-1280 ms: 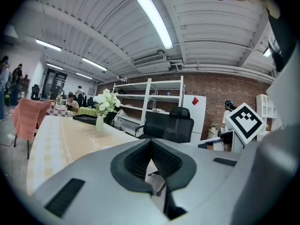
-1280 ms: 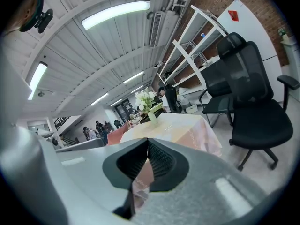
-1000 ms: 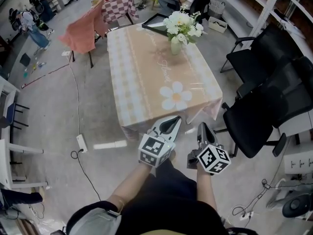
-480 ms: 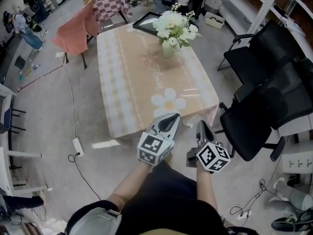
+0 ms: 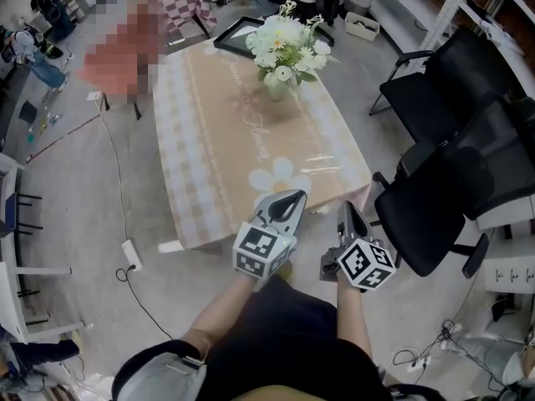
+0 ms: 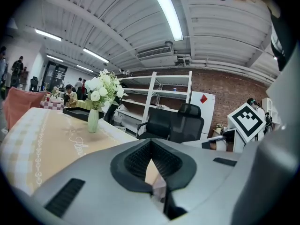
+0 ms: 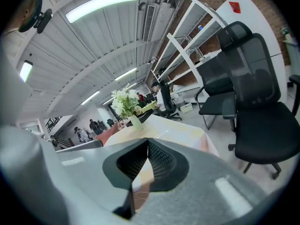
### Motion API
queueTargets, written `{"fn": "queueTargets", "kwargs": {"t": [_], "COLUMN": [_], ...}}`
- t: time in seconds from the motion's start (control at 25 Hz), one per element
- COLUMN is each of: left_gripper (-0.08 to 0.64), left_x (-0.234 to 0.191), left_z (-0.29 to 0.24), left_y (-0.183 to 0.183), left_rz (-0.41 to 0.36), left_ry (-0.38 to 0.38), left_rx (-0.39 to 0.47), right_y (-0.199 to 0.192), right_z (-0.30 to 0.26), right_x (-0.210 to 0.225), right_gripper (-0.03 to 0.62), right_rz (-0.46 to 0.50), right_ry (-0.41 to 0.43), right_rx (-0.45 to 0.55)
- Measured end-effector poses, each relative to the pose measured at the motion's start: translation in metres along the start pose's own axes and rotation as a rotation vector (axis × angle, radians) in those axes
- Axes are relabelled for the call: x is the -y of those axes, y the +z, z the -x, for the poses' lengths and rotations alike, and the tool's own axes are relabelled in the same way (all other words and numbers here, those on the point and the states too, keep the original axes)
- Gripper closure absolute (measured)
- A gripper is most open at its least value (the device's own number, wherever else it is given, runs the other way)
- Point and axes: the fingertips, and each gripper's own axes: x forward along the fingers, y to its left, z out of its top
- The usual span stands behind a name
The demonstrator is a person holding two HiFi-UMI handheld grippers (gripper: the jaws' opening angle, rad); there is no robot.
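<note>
A white power strip (image 5: 131,255) lies on the floor off the table's near left corner, its cable running away along the left side. The table (image 5: 221,140) wears a beige cloth with a daisy print (image 5: 280,176) close to its near edge. A vase of white flowers (image 5: 282,53) stands toward the far edge, with a black tray (image 5: 236,33) behind it at that edge. The left gripper (image 5: 294,197) hangs over the table's near edge — fingers pressed together at the tips, nothing between them. The right gripper (image 5: 346,212) sits just beside it, off the near right corner, fingers likewise closed on nothing. Black office chairs (image 5: 456,165) stand to the right of the table, well apart from the vase
</note>
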Motion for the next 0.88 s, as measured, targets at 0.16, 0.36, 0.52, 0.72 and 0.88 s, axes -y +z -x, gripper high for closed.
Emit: {"fn": "queueTargets", "kwargs": {"t": [0.16,0.36,0.52,0.72,0.88], "left_gripper": [0.554,0.554,0.554,0.554,0.554], "left_x": [-0.006,-0.012,-0.007,0.0,0.0], "left_z": [-0.008,-0.011,-0.012,-0.008,-0.006], "left_y": [-0.002,-0.003,0.001,0.005,0.006], "left_rz": [-0.006,-0.004,-0.008,-0.02,-0.018], "left_ry": [-0.005,0.01,-0.006,-0.019,-0.02], "left_rx": [-0.005,-0.006,-0.003,-0.002,-0.002], "right_y": [0.002,0.002,0.003,0.006,0.003], "right_z": [-0.014,-0.022,-0.018,-0.007,-0.005], "right_x": [0.011,0.008,0.007,0.008,0.009], "right_gripper": [0.591,0.591,0.591,0.591,0.591], "right_rz": [-0.003,-0.017,-0.012,0.0,0.004], "right_ry": [-0.009,0.011,0.017,-0.004,-0.012], "right_rx": [0.007,0.01,0.009,0.029,0.028]}}
